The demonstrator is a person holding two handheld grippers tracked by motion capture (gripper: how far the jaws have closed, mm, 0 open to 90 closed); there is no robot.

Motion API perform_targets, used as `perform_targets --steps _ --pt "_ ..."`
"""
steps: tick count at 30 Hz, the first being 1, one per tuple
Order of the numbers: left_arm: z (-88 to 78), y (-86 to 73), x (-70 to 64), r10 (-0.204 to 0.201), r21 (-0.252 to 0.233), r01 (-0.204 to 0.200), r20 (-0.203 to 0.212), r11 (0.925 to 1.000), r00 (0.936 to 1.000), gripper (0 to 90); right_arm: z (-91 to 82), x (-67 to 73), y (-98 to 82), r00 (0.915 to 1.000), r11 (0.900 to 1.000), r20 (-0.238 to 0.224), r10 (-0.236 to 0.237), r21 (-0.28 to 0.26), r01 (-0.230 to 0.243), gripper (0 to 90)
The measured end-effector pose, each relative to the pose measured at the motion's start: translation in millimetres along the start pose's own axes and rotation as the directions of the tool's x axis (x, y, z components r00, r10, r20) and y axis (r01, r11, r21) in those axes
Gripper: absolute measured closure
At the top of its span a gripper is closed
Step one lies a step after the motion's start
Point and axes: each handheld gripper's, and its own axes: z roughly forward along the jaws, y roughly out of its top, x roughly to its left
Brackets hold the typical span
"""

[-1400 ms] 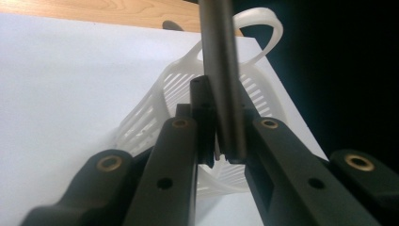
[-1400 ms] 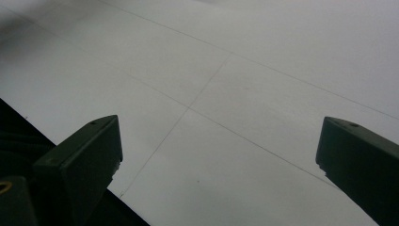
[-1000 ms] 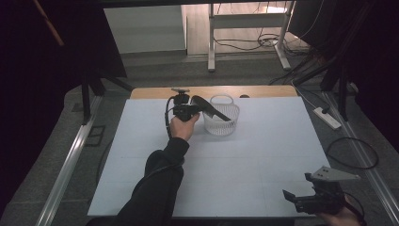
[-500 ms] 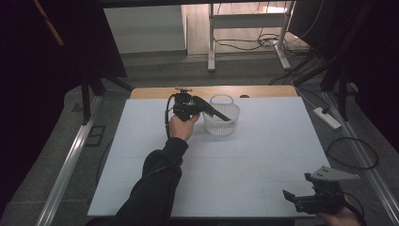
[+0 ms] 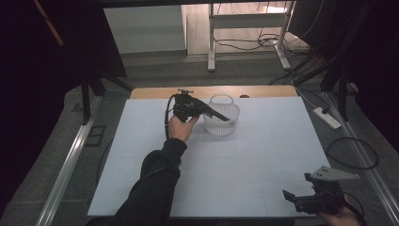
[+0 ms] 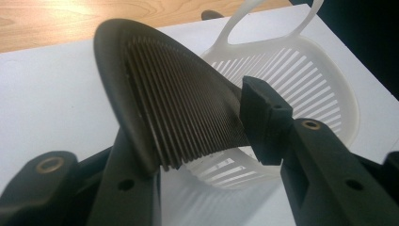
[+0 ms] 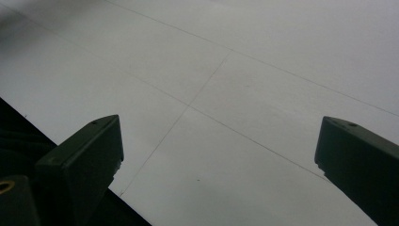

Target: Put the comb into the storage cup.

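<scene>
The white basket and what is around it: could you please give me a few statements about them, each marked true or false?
1. The white basket stands on the table. True.
2. The comb is white. False: it is black.
3. The right gripper grips the basket. False: its jaws are open and empty, at the table's near edge.
4. The basket has a loop handle. True.
5. The comb's teeth end reaches over the basket. True.

Black comb (image 6: 179,113) — tilted over white slotted basket (image 6: 306,80).
</scene>
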Motion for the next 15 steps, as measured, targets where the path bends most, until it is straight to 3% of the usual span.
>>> perform_targets --steps 15 --pt "-1.1 1.2 0.9 0.034 0.020 -0.034 -0.011 0.9992 0.9993 46.8 -0.2 0.0 0.0 1.0000 1.000 0.003 0.001 -0.001 -0.001 2.3"
